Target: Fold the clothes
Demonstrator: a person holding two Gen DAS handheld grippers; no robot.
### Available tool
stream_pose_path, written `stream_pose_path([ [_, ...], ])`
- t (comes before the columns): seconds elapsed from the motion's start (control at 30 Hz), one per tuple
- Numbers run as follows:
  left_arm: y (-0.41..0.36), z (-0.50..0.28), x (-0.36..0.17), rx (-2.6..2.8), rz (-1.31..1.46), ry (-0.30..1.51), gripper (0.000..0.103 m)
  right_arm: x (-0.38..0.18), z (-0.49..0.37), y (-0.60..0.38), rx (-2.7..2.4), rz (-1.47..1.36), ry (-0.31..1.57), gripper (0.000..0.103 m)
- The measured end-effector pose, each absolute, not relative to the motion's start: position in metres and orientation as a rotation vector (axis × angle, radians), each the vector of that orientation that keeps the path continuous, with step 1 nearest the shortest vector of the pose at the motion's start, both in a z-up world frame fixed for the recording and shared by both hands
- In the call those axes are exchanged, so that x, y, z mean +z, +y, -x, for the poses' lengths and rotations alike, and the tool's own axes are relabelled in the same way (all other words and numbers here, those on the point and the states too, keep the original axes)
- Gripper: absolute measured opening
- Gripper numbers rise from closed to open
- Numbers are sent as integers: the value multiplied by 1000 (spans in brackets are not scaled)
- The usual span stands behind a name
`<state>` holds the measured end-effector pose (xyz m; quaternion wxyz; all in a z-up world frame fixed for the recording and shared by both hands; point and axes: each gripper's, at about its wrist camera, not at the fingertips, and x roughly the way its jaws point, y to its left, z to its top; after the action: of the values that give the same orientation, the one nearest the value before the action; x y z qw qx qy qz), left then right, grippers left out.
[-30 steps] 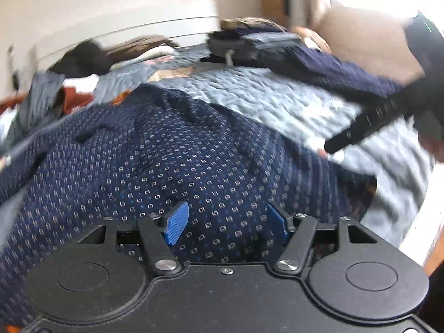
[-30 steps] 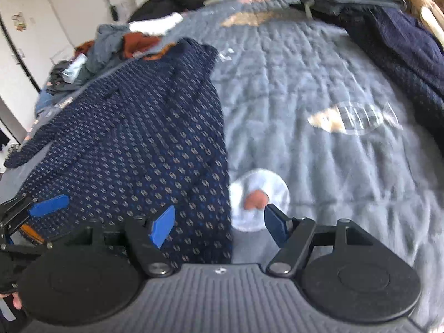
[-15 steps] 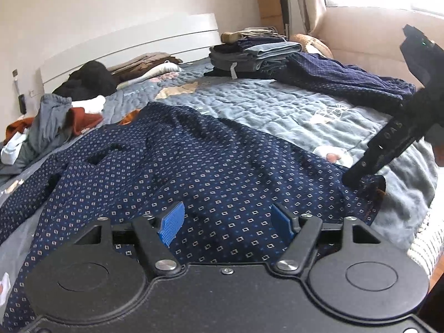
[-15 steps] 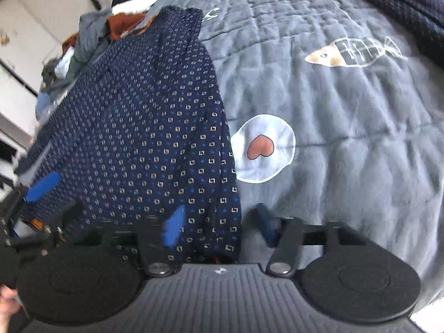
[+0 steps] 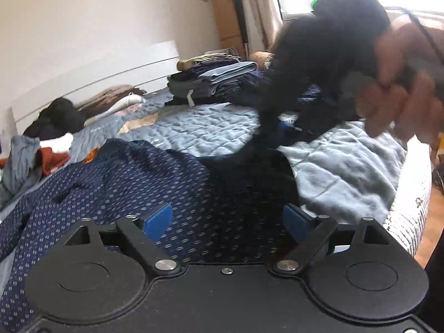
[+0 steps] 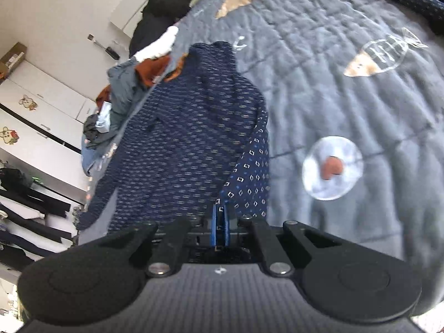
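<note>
A navy shirt with a small diamond print lies spread on the blue-grey quilt. My right gripper is shut on the shirt's near right edge, and a strip of the cloth rises from the bed into its pads. In the left wrist view the same shirt lies under my left gripper. Its jaws are opening and stand wide, with cloth below them and nothing pressed between the pads. A person's blurred hand and the dark right tool hang over the shirt's far corner.
Folded clothes are stacked at the head of the bed. Loose garments are heaped on the left side. The bed's edge drops to a wooden floor at the right. White cupboards stand beyond the bed.
The right gripper's jaws have closed on the shirt's edge and raised it, and the wrist has rolled. The left gripper's jaws have spread wider. The hand holding the right tool now looms large in the left view.
</note>
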<state>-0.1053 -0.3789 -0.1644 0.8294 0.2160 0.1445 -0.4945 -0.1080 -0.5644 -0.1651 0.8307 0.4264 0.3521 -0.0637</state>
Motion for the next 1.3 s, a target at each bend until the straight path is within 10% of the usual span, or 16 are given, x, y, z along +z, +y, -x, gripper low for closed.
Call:
stream_pose_path([
  [0.3, -394, 107, -170, -1047, -430, 276, 86, -147, 93, -547, -132, -917, 738, 6],
  [0.37, -395, 102, -170, -1035, -425, 282, 50, -139, 92, -541, -111, -898, 742, 6],
  [0.4, -395, 96, -169, -1038, -412, 317, 13, -135, 91, -538, -105, -885, 745, 6],
  [0.43, -392, 88, -167, -1032, -380, 354, 7, -131, 91, -536, -103, -870, 749, 6],
  [0.67, -347, 27, -132, -868, -161, 401, 6, -109, 101, -534, -160, -759, 715, 15],
  [0.83, -304, -13, -113, -693, -35, 410, 6, -133, 114, -530, -213, -664, 768, 46],
  [1.3, -301, -11, -107, -717, -17, 422, 6, -221, 94, -500, -241, -708, 948, 52],
])
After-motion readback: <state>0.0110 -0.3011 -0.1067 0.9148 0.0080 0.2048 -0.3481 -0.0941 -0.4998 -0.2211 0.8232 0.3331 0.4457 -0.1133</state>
